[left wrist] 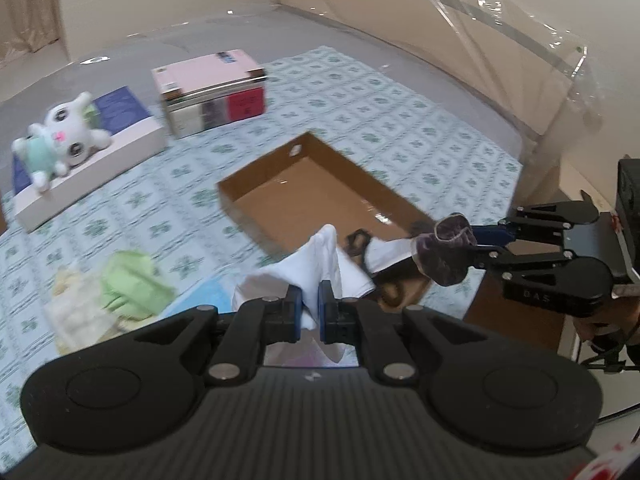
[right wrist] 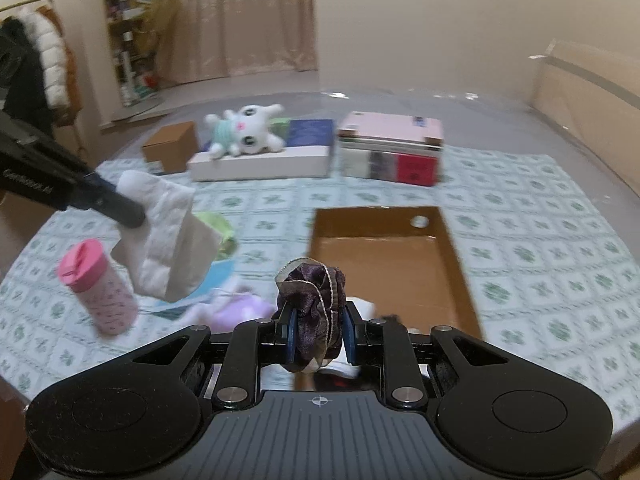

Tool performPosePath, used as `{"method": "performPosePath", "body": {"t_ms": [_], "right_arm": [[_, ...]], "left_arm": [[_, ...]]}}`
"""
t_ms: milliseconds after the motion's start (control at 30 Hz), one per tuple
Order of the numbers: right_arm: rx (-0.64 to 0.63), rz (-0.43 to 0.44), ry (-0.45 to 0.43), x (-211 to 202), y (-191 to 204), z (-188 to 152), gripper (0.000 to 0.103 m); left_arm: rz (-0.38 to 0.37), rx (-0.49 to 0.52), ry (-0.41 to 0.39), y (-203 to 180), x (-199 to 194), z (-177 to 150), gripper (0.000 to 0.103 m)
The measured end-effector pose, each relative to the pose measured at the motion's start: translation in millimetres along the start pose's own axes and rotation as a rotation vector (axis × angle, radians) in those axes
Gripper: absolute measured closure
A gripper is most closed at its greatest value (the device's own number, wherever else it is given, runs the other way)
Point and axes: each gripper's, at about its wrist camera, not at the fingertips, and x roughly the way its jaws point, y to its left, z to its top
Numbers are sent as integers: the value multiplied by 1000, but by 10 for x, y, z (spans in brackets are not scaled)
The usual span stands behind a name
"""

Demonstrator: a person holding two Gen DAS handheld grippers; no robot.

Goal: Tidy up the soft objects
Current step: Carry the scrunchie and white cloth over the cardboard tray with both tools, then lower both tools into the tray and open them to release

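My left gripper (left wrist: 310,304) is shut on a white folded cloth (left wrist: 320,264) and holds it above the table near the front corner of an open cardboard tray (left wrist: 320,184). The cloth also shows in the right wrist view (right wrist: 168,236), hanging from the left gripper (right wrist: 132,212). My right gripper (right wrist: 320,336) is shut on a dark purple scrunchie (right wrist: 314,304), held just in front of the tray (right wrist: 384,256). In the left wrist view the scrunchie (left wrist: 444,252) and right gripper (left wrist: 476,244) hover over the tray's right corner.
A white plush cat (left wrist: 64,136) lies on a flat white box (left wrist: 92,160). A pink box (left wrist: 212,88) stands behind. Green and yellow cloths (left wrist: 116,288) lie at front left. A pink cup (right wrist: 100,288), a lilac cloth (right wrist: 236,308) and a small brown box (right wrist: 172,148) sit on the patterned tablecloth (left wrist: 400,120).
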Motion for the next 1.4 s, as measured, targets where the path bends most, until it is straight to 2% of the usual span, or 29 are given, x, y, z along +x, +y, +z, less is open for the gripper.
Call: {"method": "performPosePath", "body": {"t_ms": [333, 533, 867, 933, 967, 1400], "right_arm": [[67, -89, 19, 108, -644, -18, 80], [87, -116, 42, 374, -915, 23, 80], [80, -107, 78, 899, -1059, 87, 80], [78, -106, 86, 975, -1071, 87, 80], [79, -105, 90, 1006, -1078, 83, 80], [84, -93, 89, 1081, -1088, 90, 80]], "left_arm": [[-49, 10, 9, -430, 646, 345, 97], [-46, -17, 15, -434, 1085, 497, 97], [-4, -6, 15, -343, 1610, 627, 94], [8, -12, 9, -313, 1666, 636, 72], [13, -17, 4, -293, 1679, 637, 70], [49, -58, -37, -63, 1421, 382, 70]]}}
